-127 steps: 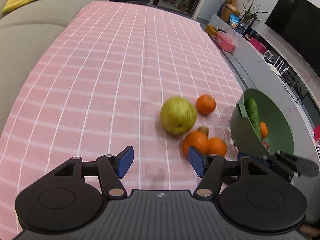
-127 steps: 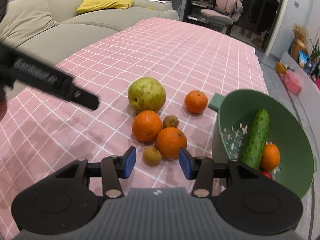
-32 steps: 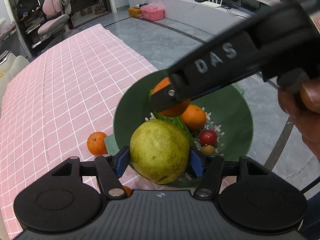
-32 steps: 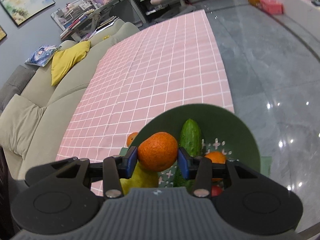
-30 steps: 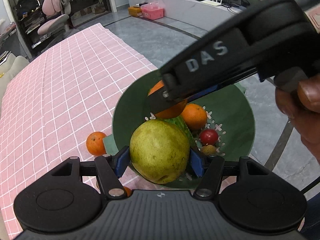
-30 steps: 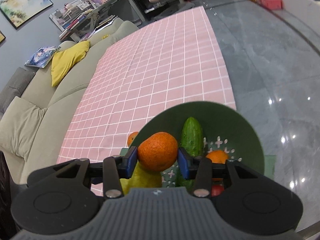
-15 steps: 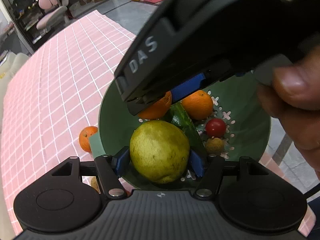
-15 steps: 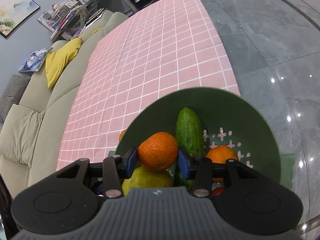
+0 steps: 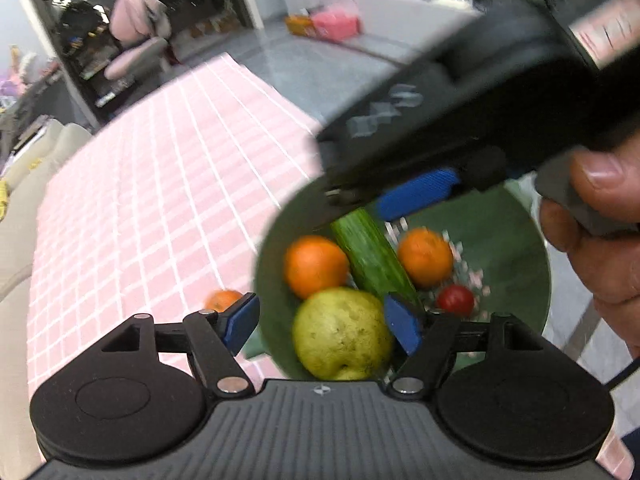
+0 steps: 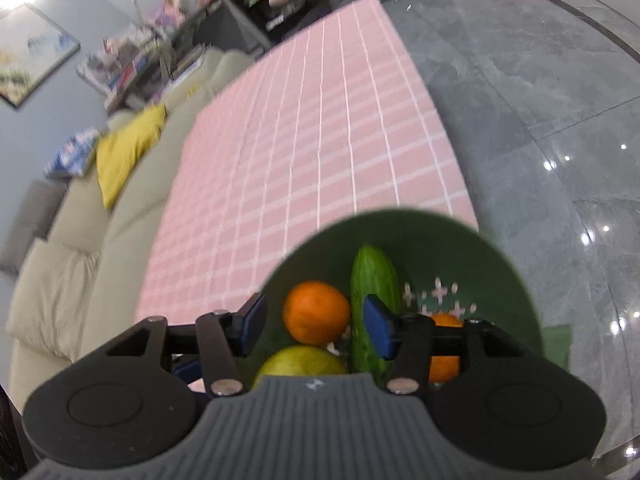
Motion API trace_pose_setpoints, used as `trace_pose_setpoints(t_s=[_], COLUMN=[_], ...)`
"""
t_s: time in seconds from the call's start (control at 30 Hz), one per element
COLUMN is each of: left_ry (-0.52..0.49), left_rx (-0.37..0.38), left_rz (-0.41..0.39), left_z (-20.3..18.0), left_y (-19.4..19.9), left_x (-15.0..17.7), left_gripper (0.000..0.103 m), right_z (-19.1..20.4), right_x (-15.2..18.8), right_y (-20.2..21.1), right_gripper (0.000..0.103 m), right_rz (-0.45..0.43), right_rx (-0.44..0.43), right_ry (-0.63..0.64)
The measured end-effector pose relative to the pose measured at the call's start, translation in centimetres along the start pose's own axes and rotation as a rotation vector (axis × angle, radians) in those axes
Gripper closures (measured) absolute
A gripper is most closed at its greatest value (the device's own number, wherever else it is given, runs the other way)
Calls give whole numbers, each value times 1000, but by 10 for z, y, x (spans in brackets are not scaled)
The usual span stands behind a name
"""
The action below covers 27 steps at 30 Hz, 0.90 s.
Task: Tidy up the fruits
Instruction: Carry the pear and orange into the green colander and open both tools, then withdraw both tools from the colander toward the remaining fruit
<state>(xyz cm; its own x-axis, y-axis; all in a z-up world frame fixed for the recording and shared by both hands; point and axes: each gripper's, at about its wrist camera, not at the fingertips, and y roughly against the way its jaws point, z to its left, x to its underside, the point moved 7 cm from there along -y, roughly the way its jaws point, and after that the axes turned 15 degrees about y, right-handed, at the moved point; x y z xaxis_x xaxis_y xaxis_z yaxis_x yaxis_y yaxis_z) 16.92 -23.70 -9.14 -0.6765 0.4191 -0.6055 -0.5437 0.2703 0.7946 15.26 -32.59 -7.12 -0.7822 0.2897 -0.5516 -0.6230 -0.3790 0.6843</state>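
A green bowl point(image 9: 516, 240) point(image 10: 432, 240) holds a yellow-green pear point(image 9: 340, 332) point(image 10: 302, 360), two oranges point(image 9: 316, 266) point(image 9: 426, 256), a cucumber point(image 9: 372, 256) point(image 10: 372, 272) and a small red fruit point(image 9: 456, 300). My left gripper point(image 9: 322, 326) is open just above the pear, fingers apart from it. My right gripper point(image 10: 314, 326) is open above the left orange point(image 10: 316, 312), clear of it. The right gripper also shows in the left wrist view point(image 9: 416, 194), above the bowl.
The bowl sits at the edge of a table with a pink checked cloth point(image 9: 140, 184) point(image 10: 304, 120). One more orange point(image 9: 222, 300) lies on the cloth left of the bowl. A beige sofa point(image 10: 80, 248) runs along the table's far side. Grey floor point(image 10: 540, 100) lies to the right.
Both grippers have opened. The pear has dropped from the left gripper into the bowl, and the orange from the right gripper now lies beside the cucumber. Both grippers have lifted slightly.
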Motion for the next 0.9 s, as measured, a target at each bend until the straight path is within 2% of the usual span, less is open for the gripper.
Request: trace_pose_setpoints(t_s=[0.17,0.43,0.7,0.9], left_ry=[118,318,514,530], left_rx=[28,-3,-29,-62], left_rz=[-53,15,7,-5], left_z=[29,93,138,158], left_y=[31,53,91,122], left_x=[0,39,77,92], left_gripper=[15,15,15,15], right_z=[-4,12,31,47], right_x=[-7,-1,14,24], right_y=[23,40,54,65], right_gripper=[51,51,51,51], right_rz=[-59,-70,-72,-85], right_rx=[2,3,17,40], right_ry=[-28,30,102,148])
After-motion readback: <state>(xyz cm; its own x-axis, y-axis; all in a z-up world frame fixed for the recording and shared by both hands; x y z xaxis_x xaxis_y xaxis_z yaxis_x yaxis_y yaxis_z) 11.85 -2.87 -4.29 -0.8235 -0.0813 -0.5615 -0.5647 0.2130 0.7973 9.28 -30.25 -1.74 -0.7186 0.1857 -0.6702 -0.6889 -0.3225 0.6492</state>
